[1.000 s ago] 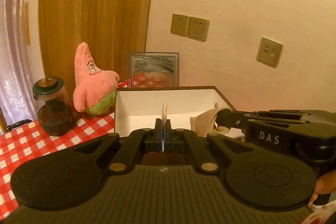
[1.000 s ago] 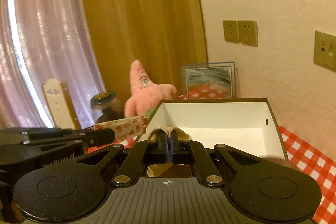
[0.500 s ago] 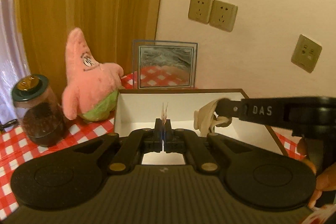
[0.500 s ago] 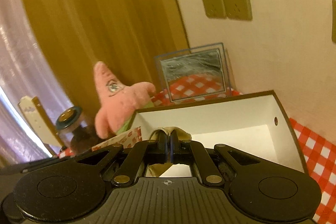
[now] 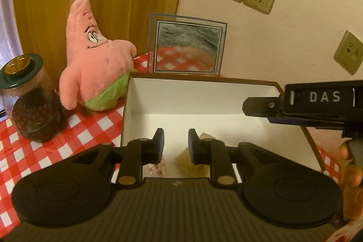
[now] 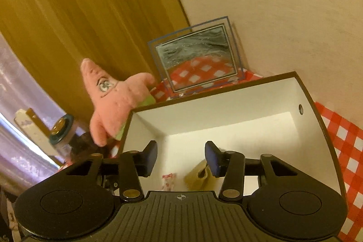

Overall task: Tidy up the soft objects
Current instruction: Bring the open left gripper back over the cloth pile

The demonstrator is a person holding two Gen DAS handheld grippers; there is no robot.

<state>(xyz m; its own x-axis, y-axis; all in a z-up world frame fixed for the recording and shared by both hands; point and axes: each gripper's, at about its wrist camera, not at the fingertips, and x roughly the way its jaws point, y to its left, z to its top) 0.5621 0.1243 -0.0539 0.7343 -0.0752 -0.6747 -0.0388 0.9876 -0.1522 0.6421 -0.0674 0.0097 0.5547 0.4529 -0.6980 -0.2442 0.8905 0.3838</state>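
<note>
Both grippers, left [image 5: 174, 138] and right [image 6: 180, 154], are opening over the white-lined brown-rimmed open box [image 5: 204, 85], nothing pinched, dropping the pale yellow soft pouch [image 5: 192, 163] and red-printed packet [image 6: 168, 180] inside.

White capitals "DAS" stand on the side of the right tongs [image 5: 261, 106], seen in the left wrist view, up and to the right of the left tongs [image 5: 174, 142]. No other lettering, number or sign can be read in either view.
</note>
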